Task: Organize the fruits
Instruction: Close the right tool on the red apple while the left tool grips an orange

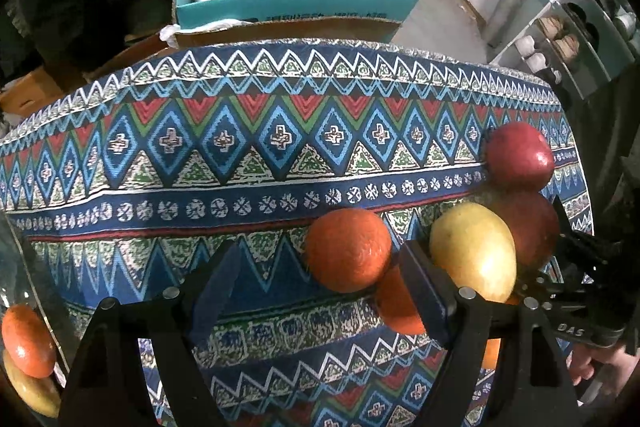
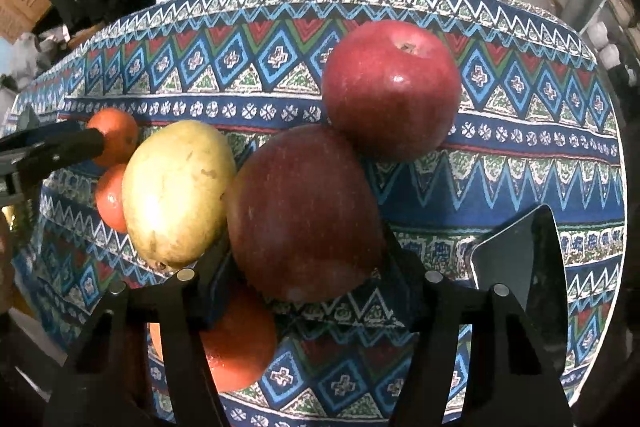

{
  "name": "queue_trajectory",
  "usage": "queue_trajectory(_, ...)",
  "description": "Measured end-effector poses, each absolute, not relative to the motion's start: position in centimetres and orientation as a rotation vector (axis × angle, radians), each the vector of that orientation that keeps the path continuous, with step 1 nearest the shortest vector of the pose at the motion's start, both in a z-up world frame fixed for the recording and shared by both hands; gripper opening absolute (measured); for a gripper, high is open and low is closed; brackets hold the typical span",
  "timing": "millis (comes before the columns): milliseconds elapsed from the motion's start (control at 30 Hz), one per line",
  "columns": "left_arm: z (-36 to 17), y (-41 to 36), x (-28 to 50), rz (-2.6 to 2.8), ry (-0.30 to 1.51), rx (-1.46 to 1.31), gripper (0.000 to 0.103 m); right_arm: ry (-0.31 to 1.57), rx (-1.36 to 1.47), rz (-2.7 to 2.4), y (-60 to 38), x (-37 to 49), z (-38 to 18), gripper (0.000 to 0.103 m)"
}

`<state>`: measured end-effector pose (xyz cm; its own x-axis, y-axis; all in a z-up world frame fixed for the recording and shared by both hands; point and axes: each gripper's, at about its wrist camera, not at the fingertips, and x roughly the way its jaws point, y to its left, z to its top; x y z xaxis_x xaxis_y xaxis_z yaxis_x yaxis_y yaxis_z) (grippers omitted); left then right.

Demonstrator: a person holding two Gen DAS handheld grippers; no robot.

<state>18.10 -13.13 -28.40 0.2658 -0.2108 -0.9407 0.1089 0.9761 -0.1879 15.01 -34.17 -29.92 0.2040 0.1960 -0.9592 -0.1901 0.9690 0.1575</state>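
Fruits lie on a patterned cloth [image 1: 240,155]. In the left wrist view an orange [image 1: 349,250] sits just ahead of my open, empty left gripper [image 1: 320,275], with a second orange [image 1: 396,307] behind its right finger, a yellow pear [image 1: 474,251] and two red apples [image 1: 520,151] to the right. At the lower left an orange [image 1: 28,341] and a yellow fruit [image 1: 28,391] show through glass. In the right wrist view my right gripper [image 2: 308,267] has its fingers either side of a red apple [image 2: 304,211]; contact is not clear. A second apple [image 2: 392,87], the pear [image 2: 176,191] and oranges [image 2: 116,135] lie around it.
A teal box [image 1: 296,3] full of bags stands behind the table. A shoe rack [image 1: 568,39] is at the right. A dark flat tablet-like object [image 2: 516,259] lies on the cloth at the right. Another orange [image 2: 240,347] lies under my right gripper.
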Motion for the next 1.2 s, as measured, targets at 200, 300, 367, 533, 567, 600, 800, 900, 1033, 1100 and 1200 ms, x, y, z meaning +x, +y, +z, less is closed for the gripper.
queue_trajectory(200, -29.4, -13.4, 18.4, -0.222, 1.293, -0.094, 0.079, 1.326, 0.051, 0.268, -35.2, 14.8, -28.3, 0.066)
queue_trajectory(300, -29.3, -13.8, 18.2, -0.255, 1.279, -0.09, 0.065, 1.314, 0.034, 0.263, -34.9, 14.9, -28.2, 0.066)
queue_trajectory(367, -29.3, -14.1, 18.3, -0.286, 1.287, -0.096, 0.047, 1.299, 0.038, 0.26, -34.8, 15.2, -28.2, 0.066)
queue_trajectory(533, -29.1, -14.7, 17.9, -0.296, 1.268, -0.052, 0.046, 1.291, 0.054, 0.246, -35.0, 15.9, -28.3, 0.066)
queue_trajectory(567, -29.1, -14.6, 17.8, -0.296, 1.268, -0.053, 0.046, 1.292, 0.061, 0.245, -35.0, 16.0, -28.4, 0.066)
queue_trajectory(600, -29.0, -14.4, 17.8, -0.294, 1.269, -0.053, 0.046, 1.298, 0.074, 0.245, -35.2, 16.2, -28.5, 0.066)
queue_trajectory(800, -28.9, -13.0, 17.5, -0.281, 1.266, -0.066, 0.046, 1.341, 0.108, 0.249, -35.5, 16.5, -29.4, 0.066)
queue_trajectory(900, -28.8, -12.8, 17.4, -0.278, 1.263, -0.07, 0.046, 1.331, 0.101, 0.242, -35.1, 16.5, -29.5, 0.064)
queue_trajectory(1033, -28.4, -12.7, 17.1, -0.284, 1.254, -0.068, 0.045, 1.323, 0.088, 0.225, -34.8, 16.5, -29.4, 0.063)
queue_trajectory(1100, -27.9, -12.7, 16.8, -0.29, 1.244, -0.064, 0.045, 1.313, 0.073, 0.217, -34.5, 16.2, -29.3, 0.062)
queue_trajectory(1200, -27.1, -12.6, 16.3, -0.295, 1.23, -0.065, 0.045, 1.28, 0.058, 0.207, -34.1, 15.8, -28.7, 0.062)
